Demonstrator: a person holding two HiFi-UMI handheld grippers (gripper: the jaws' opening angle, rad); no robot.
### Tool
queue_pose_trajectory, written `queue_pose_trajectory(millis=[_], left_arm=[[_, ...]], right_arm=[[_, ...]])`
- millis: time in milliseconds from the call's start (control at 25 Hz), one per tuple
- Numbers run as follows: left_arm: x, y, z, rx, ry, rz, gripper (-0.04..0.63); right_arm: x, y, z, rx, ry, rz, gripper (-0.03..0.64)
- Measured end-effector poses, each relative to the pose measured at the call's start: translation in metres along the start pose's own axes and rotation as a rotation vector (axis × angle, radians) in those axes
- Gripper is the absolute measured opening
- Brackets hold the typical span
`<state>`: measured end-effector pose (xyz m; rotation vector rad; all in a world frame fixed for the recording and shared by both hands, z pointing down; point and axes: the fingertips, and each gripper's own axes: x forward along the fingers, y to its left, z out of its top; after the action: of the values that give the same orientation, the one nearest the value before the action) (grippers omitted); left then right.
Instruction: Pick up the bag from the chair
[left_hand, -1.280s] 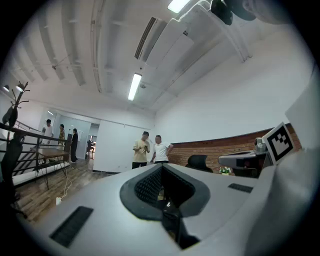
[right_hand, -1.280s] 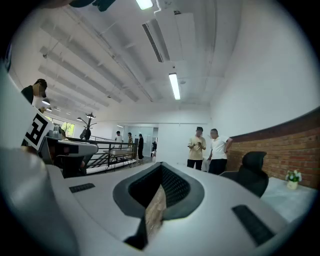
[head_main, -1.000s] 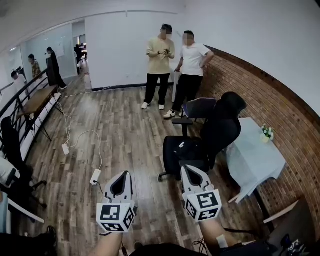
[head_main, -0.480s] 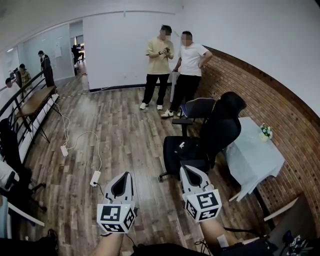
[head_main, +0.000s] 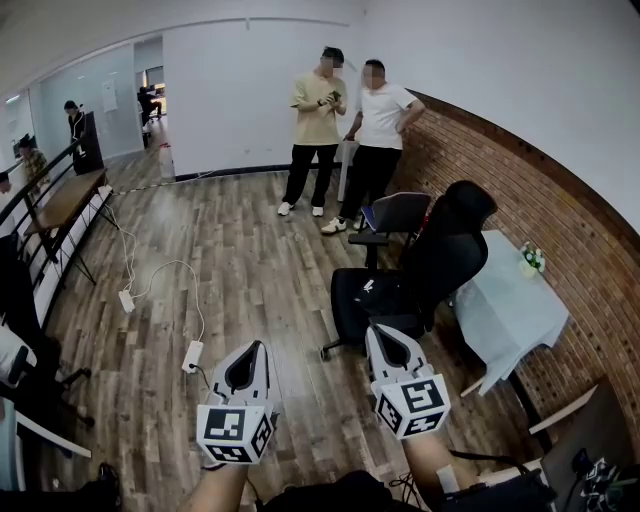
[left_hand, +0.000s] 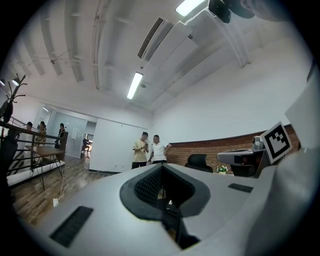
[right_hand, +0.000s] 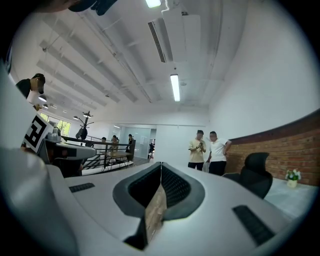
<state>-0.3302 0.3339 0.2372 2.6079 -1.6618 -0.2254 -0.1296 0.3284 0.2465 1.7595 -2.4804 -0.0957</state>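
Bag (head_main: 362, 297): lying on seat of black chair (head_main: 445, 255), near 12 o'clock of right gripper (head_main: 377, 331). Hovering short of it, jaws pressed together, pinching nothing. Left gripper (head_main: 254, 348): hovering at 9 o'clock of right one, jaws likewise together, empty.

bag (head_main: 358, 305) outline indistinct against black chair (head_main: 446, 255)

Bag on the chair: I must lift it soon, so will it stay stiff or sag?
The black bag looks soft-sided with rounded corners, so it will probably sag when lifted. Its weight cannot be told from here. The office chair under it may roll or swivel if pushed.
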Motion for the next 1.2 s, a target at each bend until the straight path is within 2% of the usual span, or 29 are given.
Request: queue_pose_trajectory(millis=[120,240,440,840,1000,1200], left_arm=[[-0.006,0.020,0.001,-0.004,-0.018,0.041,0.009],[-0.003,0.028,-0.002,-0.033,-0.004,0.018,0.009],[0.004,0.034,0.002,-0.025,-0.011,-0.005,0.009],[0.032,0.070,0.000,0.002,-0.008,0.050,0.010],[0.057,0.080,0.003,0.020,-0.017,0.063,0.009],[0.108,0.079,-0.007,0.039,0.012,0.062,0.009]], right_arm=[[0.004,0.007,0.000,0.013,-0.006,-0.005,0.017],[0.008,0.009,0.001,0.014,-0.003,-0.011,0.017],[0.024,0.009,0.000,0.007,0.030,-0.016,0.017],[0.085,0.002,-0.002,0.033,0.014,0.036,0.017],[0.113,-0.017,-0.005,0.043,-0.002,0.042,0.017],[0.148,-0.062,-0.007,0.062,-0.012,0.018,0.017]])
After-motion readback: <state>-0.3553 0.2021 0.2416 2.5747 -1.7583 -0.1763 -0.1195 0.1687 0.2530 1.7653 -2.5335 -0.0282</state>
